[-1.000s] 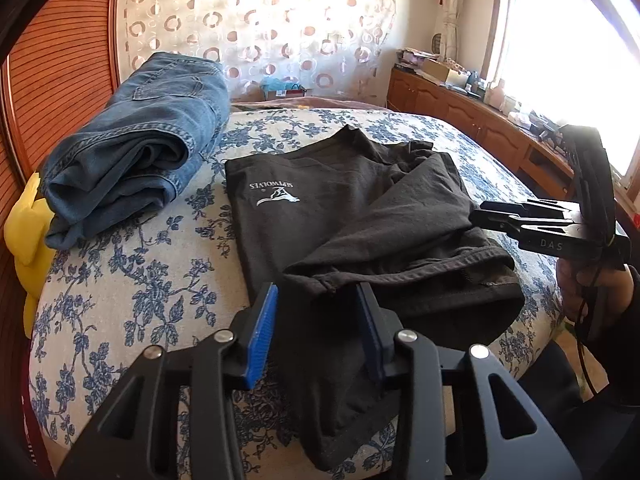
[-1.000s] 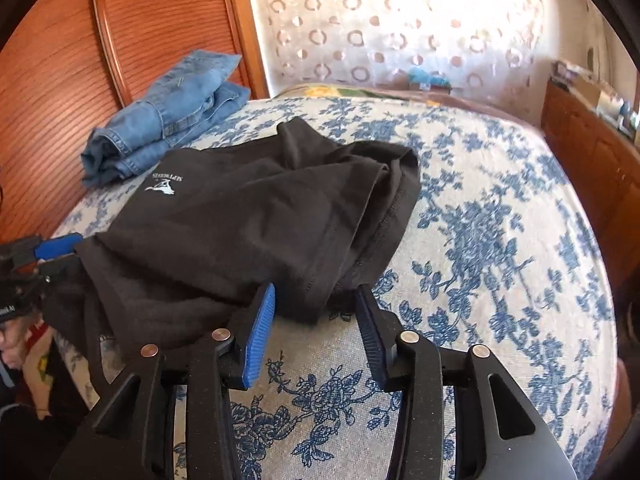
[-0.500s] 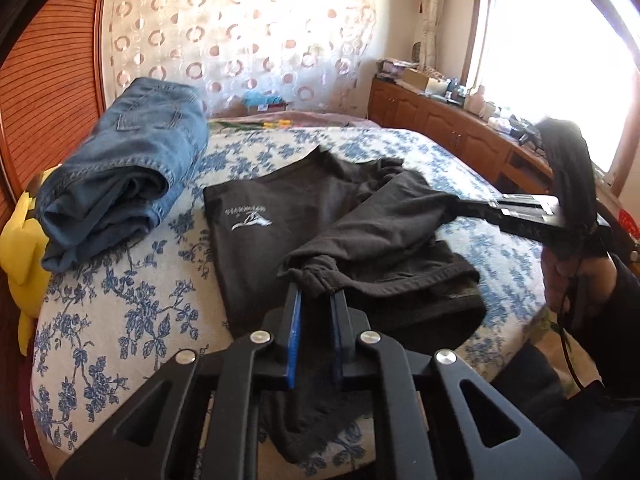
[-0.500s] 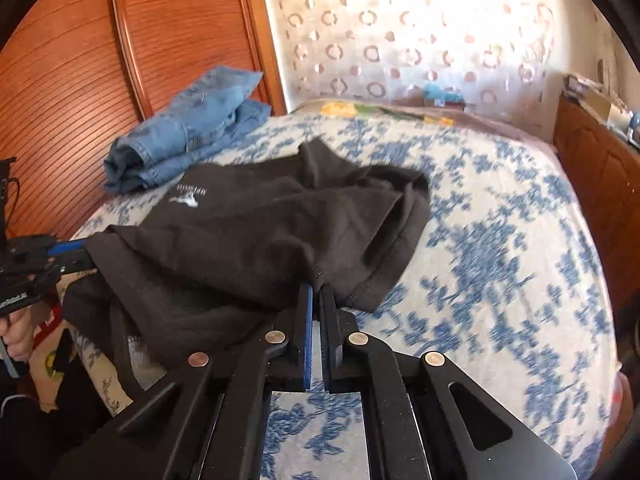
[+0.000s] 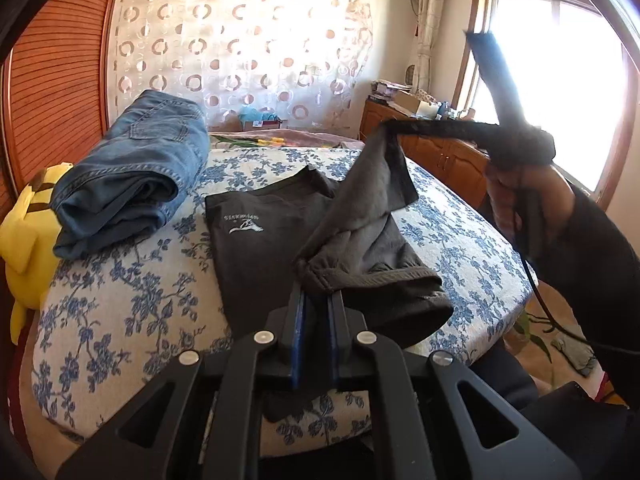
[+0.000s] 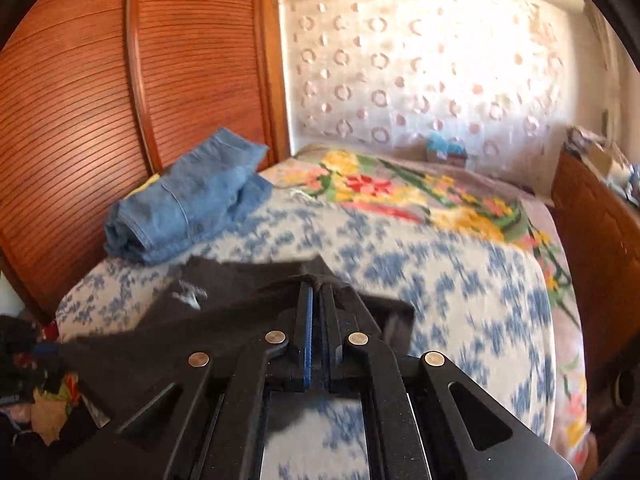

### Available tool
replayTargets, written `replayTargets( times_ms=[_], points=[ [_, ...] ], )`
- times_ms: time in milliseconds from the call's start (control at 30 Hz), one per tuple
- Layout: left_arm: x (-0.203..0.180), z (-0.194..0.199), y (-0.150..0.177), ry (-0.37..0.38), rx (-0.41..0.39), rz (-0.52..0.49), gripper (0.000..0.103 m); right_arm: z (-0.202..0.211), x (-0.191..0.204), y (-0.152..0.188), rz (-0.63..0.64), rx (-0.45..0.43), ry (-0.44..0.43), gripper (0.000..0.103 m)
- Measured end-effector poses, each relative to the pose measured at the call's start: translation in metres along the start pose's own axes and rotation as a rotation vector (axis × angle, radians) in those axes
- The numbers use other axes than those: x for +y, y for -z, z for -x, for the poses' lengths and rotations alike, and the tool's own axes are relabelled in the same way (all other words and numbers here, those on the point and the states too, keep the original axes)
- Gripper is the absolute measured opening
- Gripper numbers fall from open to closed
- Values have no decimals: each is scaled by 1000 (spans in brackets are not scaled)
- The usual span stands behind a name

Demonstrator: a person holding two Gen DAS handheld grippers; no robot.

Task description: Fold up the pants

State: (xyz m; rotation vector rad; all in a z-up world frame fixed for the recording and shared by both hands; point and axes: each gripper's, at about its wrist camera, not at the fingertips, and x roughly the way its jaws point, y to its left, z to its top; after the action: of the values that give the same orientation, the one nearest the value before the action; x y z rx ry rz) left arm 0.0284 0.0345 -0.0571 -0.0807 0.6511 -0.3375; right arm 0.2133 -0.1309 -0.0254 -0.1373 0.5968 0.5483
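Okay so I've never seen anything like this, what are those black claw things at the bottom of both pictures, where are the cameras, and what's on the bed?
There is no robot here. A person holds a hand-operated two-finger clamp in each hand, and a wide-angle camera on each clamp looks forward along its fingers. That is why black fingers fill the bottom of each picture.

One picture comes from the left gripper, the other from the right gripper. The left view also shows the right gripper, lifted, with the person's hand.

Both grippers are shut on the black pants, which lie partly on the bed with one end raised. Also on the bed are folded blue jeans; a yellow plush toy sits at its edge.
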Motion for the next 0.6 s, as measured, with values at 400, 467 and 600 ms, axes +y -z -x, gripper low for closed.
replayTargets(
  times_ms=[400,467,600],
  points=[
    [17,2,20,-26,16,49,6,-54,55,-43,109,8,-61,0],
    [19,1,24,-26,26,54,6,-62,64,-46,118,10,-78,0],
    [22,-2,31,-25,46,61,6,-82,83,-51,144,25,-103,0]
  ],
)
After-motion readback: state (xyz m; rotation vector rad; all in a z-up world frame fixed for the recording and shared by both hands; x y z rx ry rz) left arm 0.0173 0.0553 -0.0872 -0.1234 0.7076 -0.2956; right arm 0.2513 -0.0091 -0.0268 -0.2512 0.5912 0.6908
